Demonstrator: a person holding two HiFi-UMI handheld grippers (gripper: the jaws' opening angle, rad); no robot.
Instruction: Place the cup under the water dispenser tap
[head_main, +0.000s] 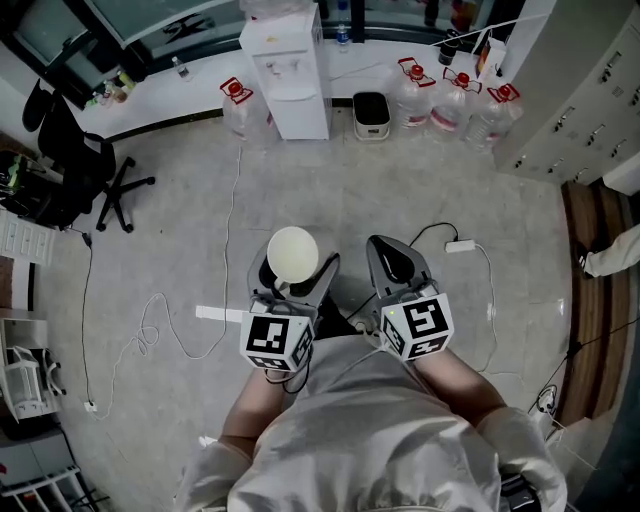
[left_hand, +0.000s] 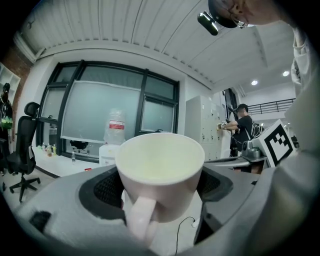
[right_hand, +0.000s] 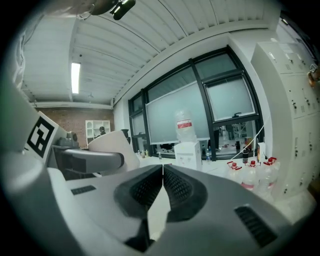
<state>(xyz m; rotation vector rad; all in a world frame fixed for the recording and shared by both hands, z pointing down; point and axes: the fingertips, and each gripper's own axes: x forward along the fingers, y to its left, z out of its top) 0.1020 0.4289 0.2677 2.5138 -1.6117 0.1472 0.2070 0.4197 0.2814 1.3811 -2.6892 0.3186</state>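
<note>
A white cup sits upright between the jaws of my left gripper, which is shut on it. In the left gripper view the cup fills the middle, empty, its handle toward the camera. My right gripper hangs beside it, shut with its pads touching and nothing between them. The white water dispenser stands far ahead by the window ledge; in the right gripper view the dispenser carries a bottle on top. The left view shows the dispenser behind the cup.
Several large water bottles and a small bin stand right of the dispenser. A black office chair is at the left. Cables trail over the floor. Grey lockers line the right wall; a person stands there.
</note>
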